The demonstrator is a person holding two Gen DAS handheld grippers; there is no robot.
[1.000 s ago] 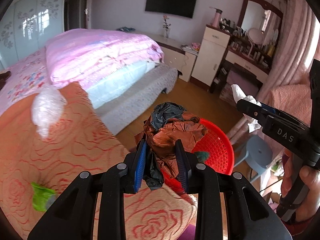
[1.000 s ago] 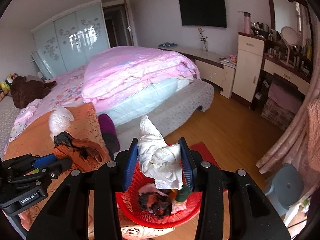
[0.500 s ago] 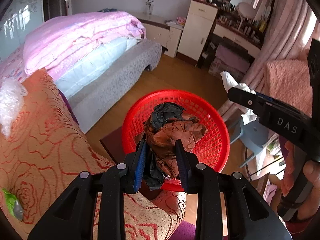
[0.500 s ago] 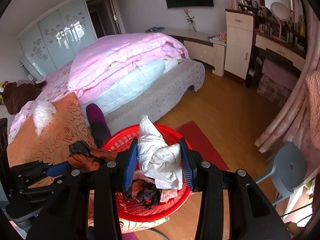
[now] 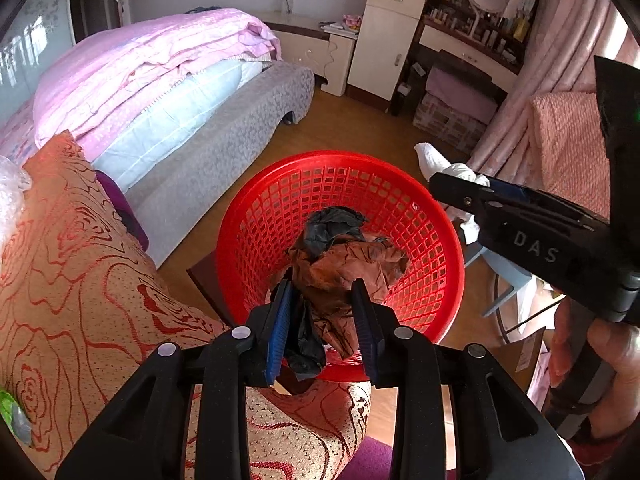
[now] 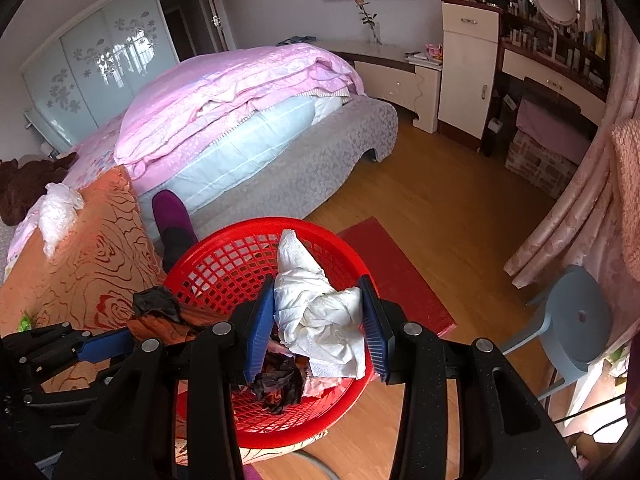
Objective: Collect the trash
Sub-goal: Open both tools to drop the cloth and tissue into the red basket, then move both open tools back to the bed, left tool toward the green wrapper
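Left gripper (image 5: 322, 312) clamps a brown-and-black wad (image 5: 340, 264); right gripper (image 6: 318, 316) clamps a white tissue wad (image 6: 320, 308) — both held over the red basket (image 6: 224, 264), not yet dropped. Some trash already lies inside. Left to collect, by my reading — clear bag (image 6: 58, 210) and green scrap (image 5: 12, 412) on the orange cover (image 5: 80, 264).

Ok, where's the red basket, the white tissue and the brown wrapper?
Red basket (image 5: 256, 216), left wrist view, on its mesh side wall.
White tissue (image 6: 320, 312), right wrist view, on the crumpled middle between the blue pads.
Brown wrapper (image 5: 336, 276), left wrist view, on the crinkled brown part above the pads.
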